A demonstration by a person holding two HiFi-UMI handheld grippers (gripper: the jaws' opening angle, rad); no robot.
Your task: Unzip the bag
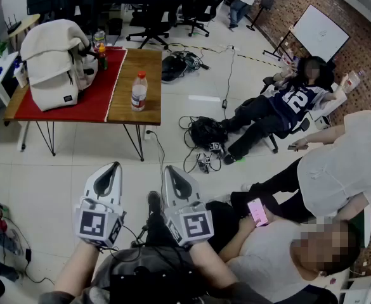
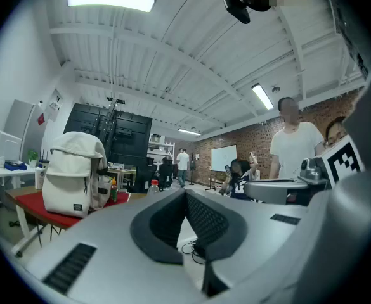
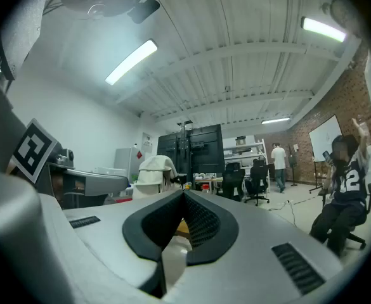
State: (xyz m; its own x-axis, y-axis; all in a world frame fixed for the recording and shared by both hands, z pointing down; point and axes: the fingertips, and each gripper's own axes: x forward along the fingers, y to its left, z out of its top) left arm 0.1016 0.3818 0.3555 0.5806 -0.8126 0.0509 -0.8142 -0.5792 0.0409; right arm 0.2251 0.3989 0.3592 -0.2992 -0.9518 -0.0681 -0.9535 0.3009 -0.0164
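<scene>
- Sitting upright at the far left end of the table (image 1: 141, 75), the white bag (image 1: 55, 62) rests on a red cloth (image 1: 90, 103) that covers that end of the wood. Its top flap is folded over, and the zip is too small to make out from where you stand.
- A water bottle (image 1: 138, 92) stands on the bare wood just beside the cloth's edge, apart from the bag.
- Your left gripper (image 1: 112, 170) and right gripper (image 1: 171, 170) are held level, side by side, low in front of you, well apart from the table with open floor between.
- Both pairs of jaws are clenched together with nothing between them.
- You are judged to be at the very start: the approach is not yet made and no part of the unzipping is done.
- Next you likely need to close the gap to the table, let the jaws part, and find the zip pull. Expect the soft bag to shift, so steady it with one gripper while the other pinches the pull.
</scene>
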